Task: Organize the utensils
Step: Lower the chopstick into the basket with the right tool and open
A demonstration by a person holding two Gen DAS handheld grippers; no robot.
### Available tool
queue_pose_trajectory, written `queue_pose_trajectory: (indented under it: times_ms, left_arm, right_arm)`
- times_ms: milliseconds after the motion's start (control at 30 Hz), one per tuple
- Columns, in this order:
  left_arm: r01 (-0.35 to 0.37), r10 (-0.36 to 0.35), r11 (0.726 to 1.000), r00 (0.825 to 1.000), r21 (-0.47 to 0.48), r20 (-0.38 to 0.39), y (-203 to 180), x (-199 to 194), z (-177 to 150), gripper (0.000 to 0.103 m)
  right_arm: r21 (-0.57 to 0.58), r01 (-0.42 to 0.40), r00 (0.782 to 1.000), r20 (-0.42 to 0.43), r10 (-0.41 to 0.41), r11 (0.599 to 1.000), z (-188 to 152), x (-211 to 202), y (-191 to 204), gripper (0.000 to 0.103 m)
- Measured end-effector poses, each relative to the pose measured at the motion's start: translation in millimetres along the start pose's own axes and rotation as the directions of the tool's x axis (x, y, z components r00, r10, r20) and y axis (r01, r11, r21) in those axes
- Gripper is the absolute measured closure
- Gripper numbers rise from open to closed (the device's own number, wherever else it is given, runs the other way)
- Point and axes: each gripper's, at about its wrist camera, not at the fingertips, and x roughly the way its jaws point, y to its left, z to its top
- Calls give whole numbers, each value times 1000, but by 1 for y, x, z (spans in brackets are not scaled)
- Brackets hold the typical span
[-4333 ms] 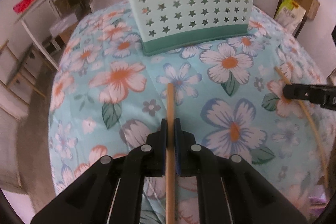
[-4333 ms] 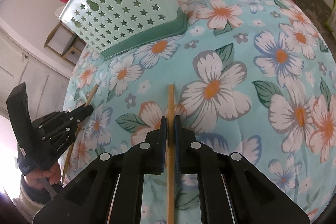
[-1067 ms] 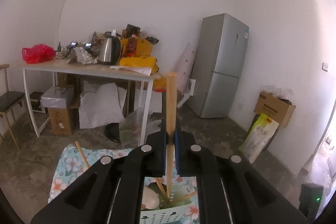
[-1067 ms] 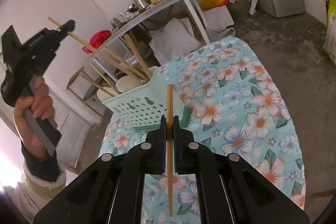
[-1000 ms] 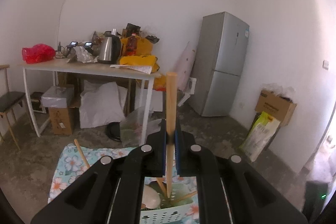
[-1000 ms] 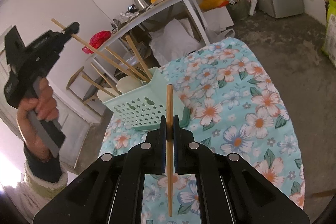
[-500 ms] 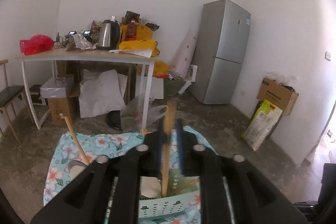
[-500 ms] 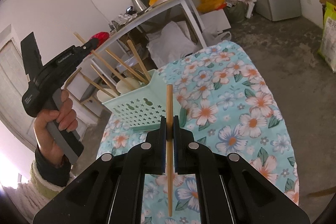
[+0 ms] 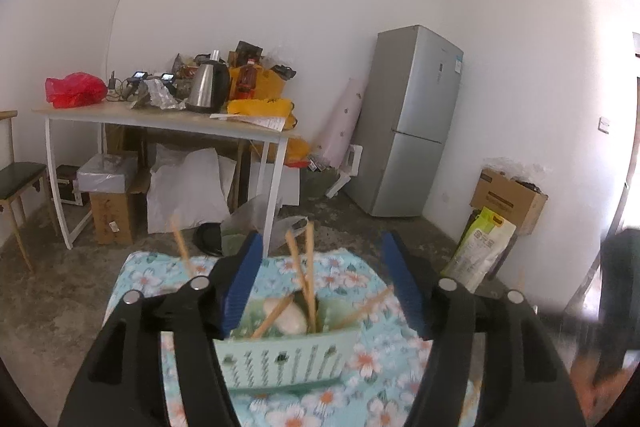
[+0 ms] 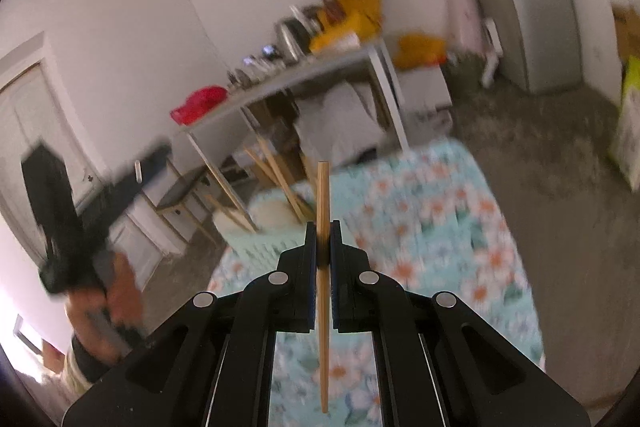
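A moment earlier a wooden chopstick was clamped upright in the left tool (image 9: 322,279); now nothing is seen between its blue pads (image 9: 244,279), which stand well apart and are opening. In the left wrist view, low in the centre of the frame, the mint-green utensil basket (image 9: 280,359) is seen on the flowered surface (image 9: 132,271), and several wooden chopsticks (image 9: 308,275) lean inside it beside a pale spoon-like piece (image 9: 288,319). It is judged that the released stick has been dropped into the basket, so one more utensil is sorted, though which of the sticks it is cannot be told. The right tool (image 10: 323,243) is closed on a single chopstick (image 10: 322,227), which is gripped near its upper part and held nearly vertical in the centre of the right wrist frame, with its lower end hanging free beneath the fingers. That stick has been lifted higher above the flowered surface than it was a second ago, and the basket is seen just behind its tip, blurred. At the left edge of the same frame the person's hand (image 10: 116,291) around the left tool's handle is seen, smeared by motion. The held stick is judged to be the next one for the basket.
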Motion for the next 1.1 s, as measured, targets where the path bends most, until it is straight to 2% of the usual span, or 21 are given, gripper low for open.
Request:
queue_pose_trajectory:
  times_ms: [167, 267, 433, 567, 767, 967, 1100]
  left_arm:
    - [-40, 40, 999, 998, 12, -50, 18, -31, -33, 30]
    - [-78, 79, 997, 994, 13, -80, 33, -46, -58, 23]
    - [-145, 145, 989, 981, 15, -128, 55, -65, -94, 13]
    - [-170, 167, 985, 975, -7, -144, 71, -77, -113, 6]
    - [-213, 212, 977, 968, 7, -138, 84, -90, -124, 6]
    - [-242, 244, 970, 961, 25, -127, 92, -93, -127, 6]
    - [-256, 255, 967, 958, 16, -131, 95, -92, -128, 6]
  right_arm:
    - [-106, -16, 992, 125, 29, 994, 44, 0, 34, 99]
    - [-184, 10, 980, 197, 27, 983, 66, 9, 57, 99]
    - [-259, 40, 969, 244, 26, 965, 84, 38, 80, 99]
    - [-308, 79, 971, 240, -3, 948, 82, 71, 89, 99]
    - [-306, 96, 980, 195, -36, 947, 72, 117, 83, 99]
    - [-292, 107, 985, 160, -62, 951, 60, 141, 78, 99]
    - [-312, 96, 992, 108, -65, 945, 46, 144, 79, 98]
